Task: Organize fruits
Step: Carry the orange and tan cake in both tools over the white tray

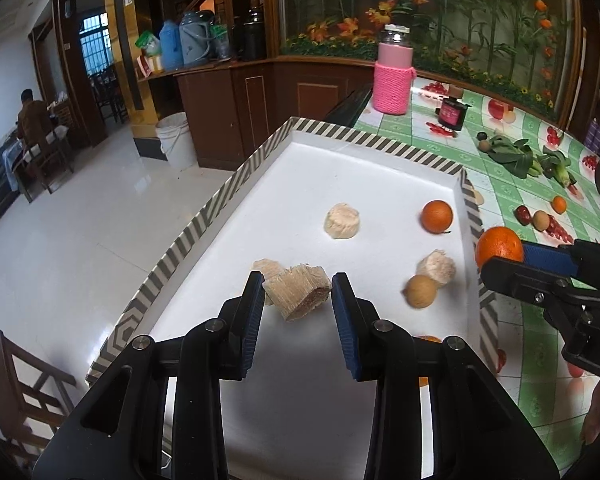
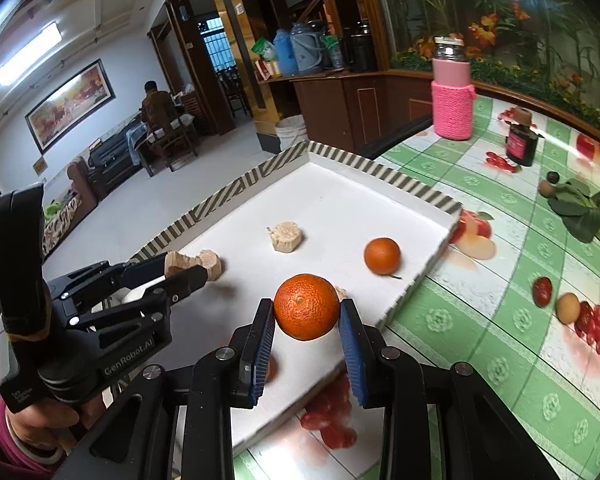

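Tablecloth (image 2: 500, 360) in green checks with printed fruit lies under a white tray (image 1: 340, 168) with a striped rim. Left gripper (image 1: 298, 292) is clamped on a pale fibrous chunk (image 1: 296, 292) held above the tray floor. Right gripper (image 2: 306, 320) squeezes 1 orange (image 2: 307, 306) between its blue pads, over the tray's near edge. Inside the tray sit a smaller orange (image 1: 437, 216), 2 pale pieces (image 1: 341, 221) and a tan round fruit (image 1: 421, 291).
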